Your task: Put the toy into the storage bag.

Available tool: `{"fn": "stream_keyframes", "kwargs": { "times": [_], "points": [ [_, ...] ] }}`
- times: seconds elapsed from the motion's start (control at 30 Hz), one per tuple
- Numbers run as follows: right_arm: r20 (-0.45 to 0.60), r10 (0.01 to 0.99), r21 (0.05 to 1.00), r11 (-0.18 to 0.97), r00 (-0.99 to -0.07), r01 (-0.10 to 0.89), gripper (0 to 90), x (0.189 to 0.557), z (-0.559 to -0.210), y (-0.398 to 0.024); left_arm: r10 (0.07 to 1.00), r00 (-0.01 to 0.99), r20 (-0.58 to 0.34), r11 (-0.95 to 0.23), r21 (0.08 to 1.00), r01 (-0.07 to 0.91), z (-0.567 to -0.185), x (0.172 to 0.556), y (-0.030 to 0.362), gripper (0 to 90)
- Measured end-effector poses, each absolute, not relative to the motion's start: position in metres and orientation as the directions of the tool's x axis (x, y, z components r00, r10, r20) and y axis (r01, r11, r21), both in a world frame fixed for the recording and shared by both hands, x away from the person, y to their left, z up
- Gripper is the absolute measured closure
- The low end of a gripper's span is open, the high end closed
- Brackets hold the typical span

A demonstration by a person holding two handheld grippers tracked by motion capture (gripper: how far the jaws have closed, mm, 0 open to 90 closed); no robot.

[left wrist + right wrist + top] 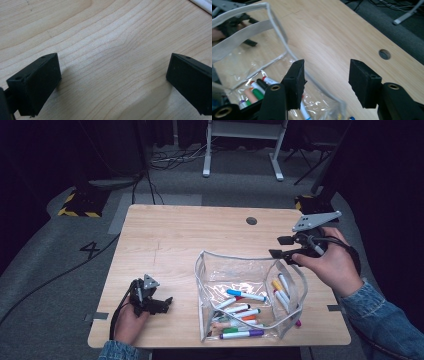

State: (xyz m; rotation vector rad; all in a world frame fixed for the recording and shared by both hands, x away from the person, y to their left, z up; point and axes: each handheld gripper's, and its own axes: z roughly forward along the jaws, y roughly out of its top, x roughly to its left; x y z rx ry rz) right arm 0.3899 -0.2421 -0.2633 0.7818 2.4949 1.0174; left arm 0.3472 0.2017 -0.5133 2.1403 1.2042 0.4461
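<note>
1. In the high view we see a light wooden table [165,245] with a clear plastic pouch with white-grey piping [250,295] standing open near its front edge, on the right half. Inside lie coloured felt-tip markers [245,312]; we make out blue, green, purple, orange and yellow caps, but their exact number is hard to tell through the crinkled plastic.
2. Also there, the right claw [280,247] hangs just above the pouch's far right corner, held in the person's right hand [330,262]. Its jaws stand spread, and we see nothing between them. The person's denim sleeve [385,320] is cut off at the picture's lower right corner.
3. The left claw [162,302] rests low on the table left of the pouch, clearly apart from it; the hand partly hides it, and its jaws are too small here to read.
4. In the left gripper view the jaws stand wide apart over bare wood grain, gripping nothing. A sliver of the pouch's white piping [202,5] is cut off at the upper right corner.
5. In the right gripper view the jaws are spread above the pouch's rim [279,32], which curves close by the left jaw; whether it touches we cannot tell. The markers [257,91] show below, partly hidden by the claw's body. A round cable hole [384,54] lies in the table beyond.
</note>
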Motion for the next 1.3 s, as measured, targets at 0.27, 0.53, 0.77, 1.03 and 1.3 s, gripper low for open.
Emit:
{"fn": "stream_keyframes", "kwargs": {
  "times": [0.27, 0.53, 0.77, 1.03, 1.3],
  "points": [
    [-0.099, 0.690, 0.716, 0.550, -0.717, 0.431, 49.1, 0.404, -0.271, -0.272, 0.852, 0.524, -0.015, -0.380, 0.671, 0.637, -0.513, 0.347, 0.202, 0.0],
    [-0.036, 0.773, 0.668, 0.490, -0.633, 0.560, 50.3, 0.418, -0.302, -0.302, 0.852, 0.524, -0.014, -0.380, 0.671, 0.637, -0.513, 0.347, 0.202, 0.0],
    [0.003, 0.807, 0.602, 0.470, -0.590, 0.645, 50.2, 0.422, -0.343, -0.319, 0.852, 0.524, -0.014, -0.380, 0.671, 0.637, -0.513, 0.347, 0.202, 0.0],
    [0.053, 0.815, 0.538, 0.463, -0.577, 0.704, 50.0, 0.421, -0.385, -0.326, 0.852, 0.524, -0.014, -0.380, 0.671, 0.637, -0.513, 0.347, 0.202, 0.0],
    [0.088, 0.815, 0.482, 0.468, -0.573, 0.741, 53.3, 0.422, -0.427, -0.325, 0.852, 0.524, -0.014, -0.380, 0.671, 0.637, -0.513, 0.347, 0.202, 0.0]
  ]
}}
